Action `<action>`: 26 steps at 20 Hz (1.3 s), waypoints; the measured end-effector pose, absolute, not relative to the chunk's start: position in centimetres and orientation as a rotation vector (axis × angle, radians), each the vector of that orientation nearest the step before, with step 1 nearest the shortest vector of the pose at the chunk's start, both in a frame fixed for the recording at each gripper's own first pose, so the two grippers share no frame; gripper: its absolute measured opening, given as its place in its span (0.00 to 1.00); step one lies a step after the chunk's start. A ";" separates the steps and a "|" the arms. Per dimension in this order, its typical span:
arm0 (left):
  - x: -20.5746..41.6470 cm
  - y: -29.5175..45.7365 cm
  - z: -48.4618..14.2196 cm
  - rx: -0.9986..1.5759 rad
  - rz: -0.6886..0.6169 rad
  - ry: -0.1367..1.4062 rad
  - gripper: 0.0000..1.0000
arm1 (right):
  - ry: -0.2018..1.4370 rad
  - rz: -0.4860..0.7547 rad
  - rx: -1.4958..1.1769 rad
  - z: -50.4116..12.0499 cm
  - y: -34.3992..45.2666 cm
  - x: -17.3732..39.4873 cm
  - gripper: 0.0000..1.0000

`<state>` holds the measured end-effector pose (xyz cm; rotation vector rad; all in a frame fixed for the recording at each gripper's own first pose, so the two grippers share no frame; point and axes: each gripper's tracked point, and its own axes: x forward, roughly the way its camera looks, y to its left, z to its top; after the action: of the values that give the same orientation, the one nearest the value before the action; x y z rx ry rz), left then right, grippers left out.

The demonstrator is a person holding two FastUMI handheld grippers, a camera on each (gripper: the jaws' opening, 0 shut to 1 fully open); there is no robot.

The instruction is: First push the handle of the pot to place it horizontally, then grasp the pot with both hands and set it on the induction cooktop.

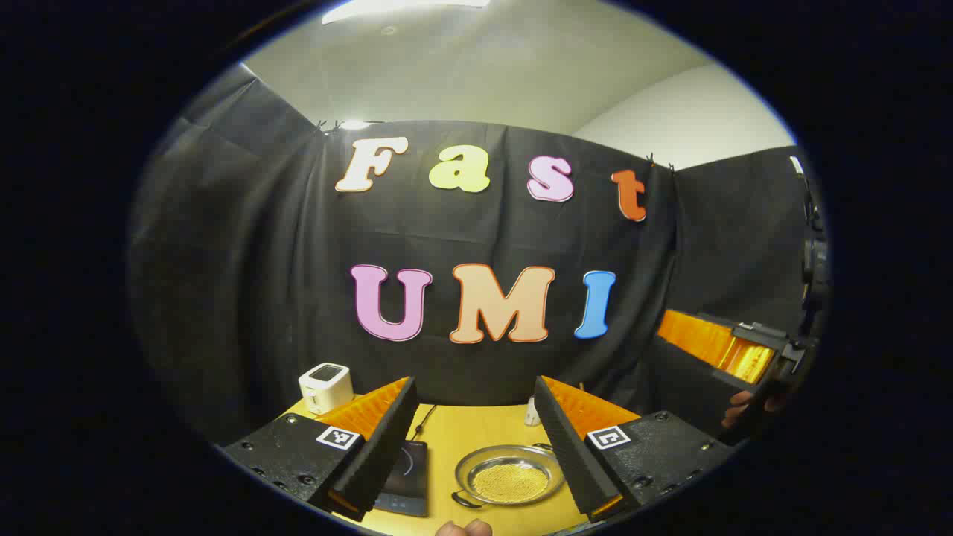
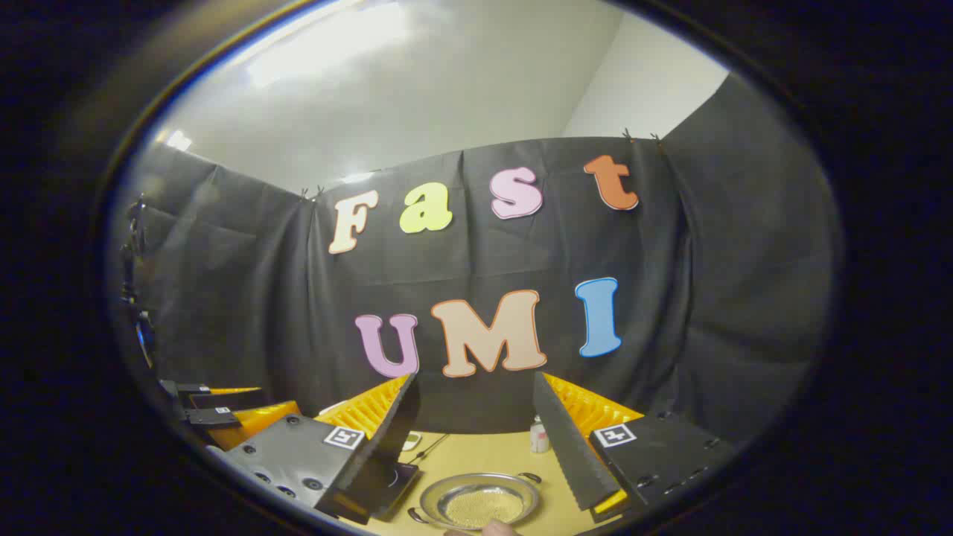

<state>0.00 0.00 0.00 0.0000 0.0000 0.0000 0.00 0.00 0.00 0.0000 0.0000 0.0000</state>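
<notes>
The pot, a shallow metal pan with yellowish grains inside, sits on the wooden table below my left gripper, which hovers open and holds nothing. Its two small handles lie on a diagonal, one at the near left and one at the far right. The black induction cooktop lies just left of the pot. In the right gripper view the pot and cooktop lie below my open right gripper. Both grippers are well above the table.
A white boxy appliance stands at the table's back left, and a small white bottle behind the pot. A cable runs back from the cooktop. A hand holds the right gripper at far right. A fingertip shows at the bottom edge.
</notes>
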 end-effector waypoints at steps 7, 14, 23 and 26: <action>0.5 1.8 -1.0 -0.025 0.017 0.023 0.92 | 0.022 0.025 -0.028 -1.2 2.4 0.3 0.92; 0.6 2.2 -0.7 0.011 0.011 0.011 0.92 | 0.030 0.029 -0.006 -1.9 2.9 0.6 0.92; 0.1 3.0 -1.0 0.001 0.043 0.007 0.95 | 0.039 0.054 0.002 -2.4 3.4 0.7 0.92; 0.0 3.5 -1.4 -0.001 0.065 0.015 0.92 | 0.029 0.059 0.003 -2.4 3.3 1.0 0.92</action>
<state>0.03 3.48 -1.40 -0.0010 0.0154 0.0653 1.00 3.32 -2.36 0.0028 0.0285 0.0590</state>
